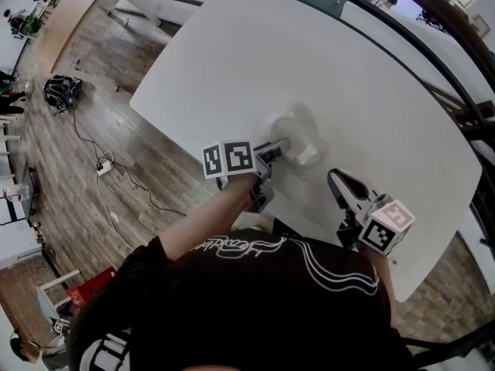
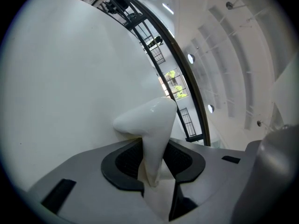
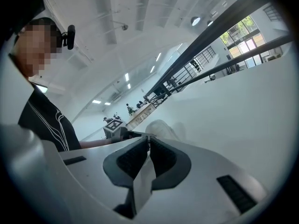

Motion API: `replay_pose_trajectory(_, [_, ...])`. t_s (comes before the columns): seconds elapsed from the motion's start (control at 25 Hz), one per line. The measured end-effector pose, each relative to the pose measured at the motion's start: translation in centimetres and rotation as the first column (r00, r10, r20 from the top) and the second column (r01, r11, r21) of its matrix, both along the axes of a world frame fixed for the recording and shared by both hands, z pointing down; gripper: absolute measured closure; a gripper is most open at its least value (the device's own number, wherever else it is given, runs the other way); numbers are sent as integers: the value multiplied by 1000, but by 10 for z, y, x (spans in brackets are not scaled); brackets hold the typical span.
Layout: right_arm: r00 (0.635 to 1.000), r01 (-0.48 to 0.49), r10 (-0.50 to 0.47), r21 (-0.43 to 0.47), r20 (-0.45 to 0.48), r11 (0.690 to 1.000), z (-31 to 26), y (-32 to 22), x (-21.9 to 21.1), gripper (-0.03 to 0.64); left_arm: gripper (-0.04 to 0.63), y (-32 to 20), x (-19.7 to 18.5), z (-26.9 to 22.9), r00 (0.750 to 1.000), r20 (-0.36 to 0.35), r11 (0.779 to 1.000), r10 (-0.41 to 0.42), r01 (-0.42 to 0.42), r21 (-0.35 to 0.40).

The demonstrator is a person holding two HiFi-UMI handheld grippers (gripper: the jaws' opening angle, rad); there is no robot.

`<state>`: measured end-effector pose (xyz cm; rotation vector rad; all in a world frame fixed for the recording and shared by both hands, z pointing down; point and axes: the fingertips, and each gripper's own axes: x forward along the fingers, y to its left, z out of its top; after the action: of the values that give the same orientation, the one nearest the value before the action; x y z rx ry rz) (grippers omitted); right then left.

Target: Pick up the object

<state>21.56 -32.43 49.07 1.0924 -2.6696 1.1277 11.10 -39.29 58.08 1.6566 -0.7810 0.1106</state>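
A white glossy object lies on the white table near its front edge. My left gripper reaches it from the near side. In the left gripper view the object has a rounded body and a narrow lower part, and that part sits between the left gripper's dark pads, which press on it from both sides. My right gripper hovers to the right of the object, apart from it, with its jaws together. In the right gripper view, the right gripper holds nothing and the object shows just beyond its tips.
The table's front edge runs just below both grippers, with wood floor and a cable with a power strip to the left. A black railing passes beyond the table's far right side. Desks and people stand far off.
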Motion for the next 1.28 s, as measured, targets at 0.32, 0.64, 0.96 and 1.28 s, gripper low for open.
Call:
replay_pose_trajectory(0.32, [1000, 17, -17, -11, -13, 1000, -4, -1, -9, 595, 462, -2, 3, -13, 1000, -25, 999, 14, -13, 37])
replay_pose_trajectory(0.64, [999, 8, -7, 21, -43, 1000, -14, -1, -8, 595, 462, -8, 4, -49, 997, -82, 994, 15, -5, 114])
replay_pose_trajectory(0.96, [998, -3, 8, 76, -68, 997, -41, 3, -21, 595, 462, 2, -13, -106, 992, -115, 977, 51, -25, 212])
replay_pose_trajectory(1.28, [996, -20, 34, 170, -81, 985, -68, 74, -55, 595, 462, 81, -50, -153, 983, -147, 947, 107, -56, 315])
